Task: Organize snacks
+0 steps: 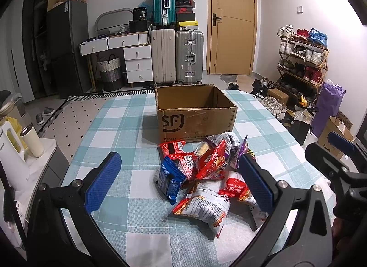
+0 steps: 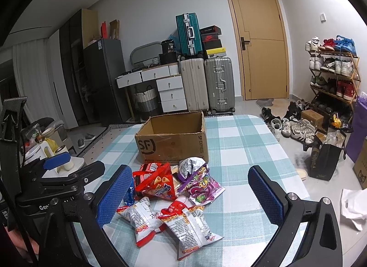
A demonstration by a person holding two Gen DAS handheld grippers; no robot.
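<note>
The left hand-held gripper (image 1: 181, 179) hangs wide open with nothing between its blue pads, and the right hand-held gripper (image 2: 190, 195) does the same. Just ahead of both lies the pile of snack packets (image 1: 204, 175) on the checked surface (image 1: 119, 129). Beyond the pile, touching its far edge, stands the open cardboard box (image 1: 195, 115), apparently empty.

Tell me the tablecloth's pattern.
Teal-and-white checked tablecloth, clearest in the right wrist view.
</note>
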